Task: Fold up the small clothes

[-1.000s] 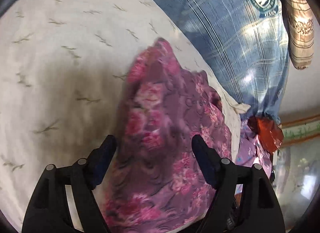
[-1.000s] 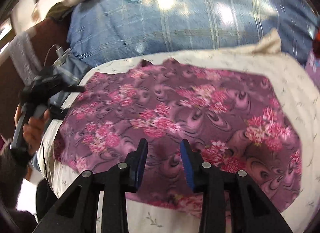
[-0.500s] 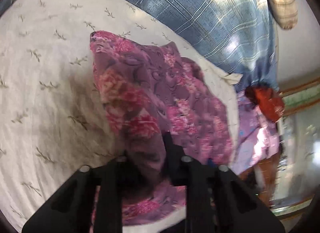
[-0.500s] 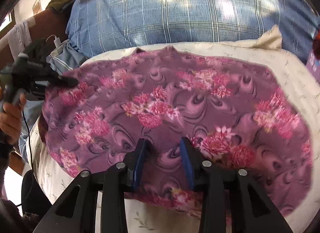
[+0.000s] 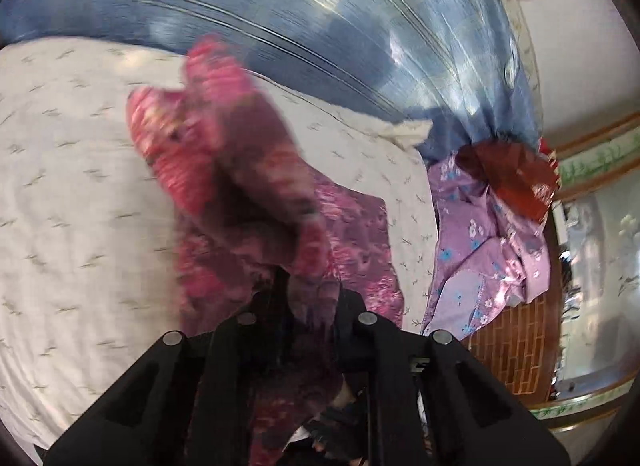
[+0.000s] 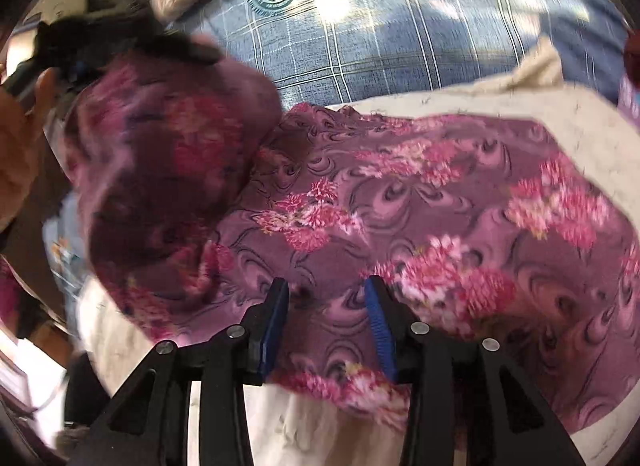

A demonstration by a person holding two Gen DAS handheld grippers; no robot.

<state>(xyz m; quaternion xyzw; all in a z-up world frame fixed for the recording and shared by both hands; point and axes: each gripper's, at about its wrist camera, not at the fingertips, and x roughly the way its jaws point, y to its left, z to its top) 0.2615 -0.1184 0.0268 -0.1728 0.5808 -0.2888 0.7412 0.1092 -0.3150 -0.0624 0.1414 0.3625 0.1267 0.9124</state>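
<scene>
Since a second ago, one end of the floral garment (image 6: 400, 201) has been pinched and lifted off the bed (image 5: 72, 193) by the left gripper (image 5: 308, 298); its long axis runs rightward, where the right gripper (image 6: 326, 306) hovers, fingers parted

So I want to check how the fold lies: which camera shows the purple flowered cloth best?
The right wrist view: the purple flowered cloth spreads wide and fairly sharp there, one end lifted. The left wrist view shows only a blurred bunch at the left gripper.
</scene>
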